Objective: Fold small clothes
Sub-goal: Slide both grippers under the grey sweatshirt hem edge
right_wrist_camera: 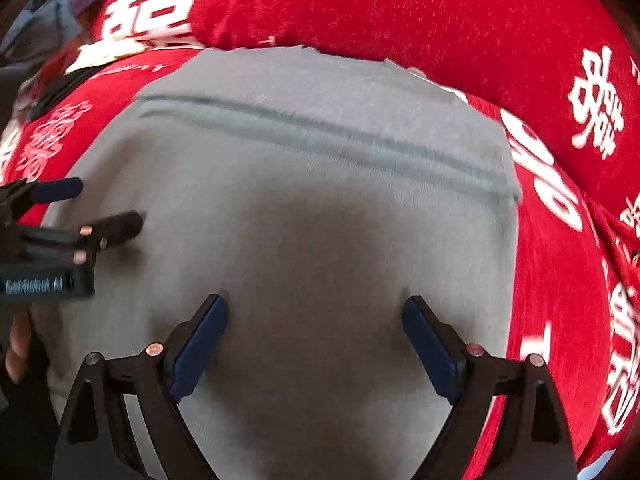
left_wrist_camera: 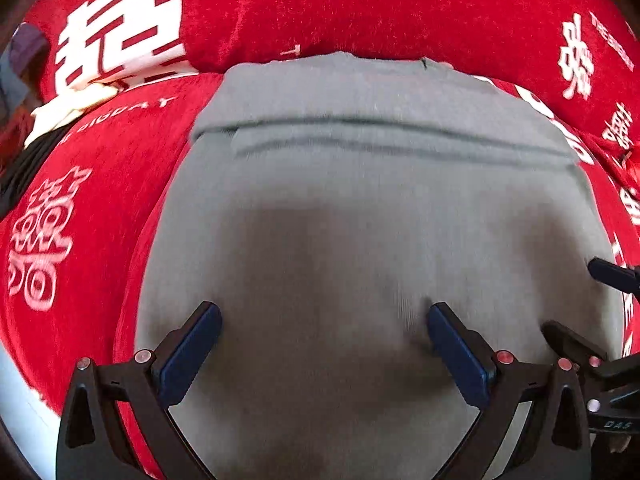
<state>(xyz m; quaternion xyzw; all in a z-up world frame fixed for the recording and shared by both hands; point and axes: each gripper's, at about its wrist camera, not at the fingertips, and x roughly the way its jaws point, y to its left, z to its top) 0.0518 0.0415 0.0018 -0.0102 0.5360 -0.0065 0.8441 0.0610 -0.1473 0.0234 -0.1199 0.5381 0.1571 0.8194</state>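
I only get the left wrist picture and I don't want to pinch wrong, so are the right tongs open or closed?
Observer: The right tongs are open wide, with both fingers above the grey cloth.
Operator: Can you see my left tongs from over there?
Observer: Yes, the left tongs show from the side, open, near the cloth's left edge.
Operator: Is anybody's hand in the picture?
Observer: A hand shows just below the left tongs' handle, at the picture's edge.
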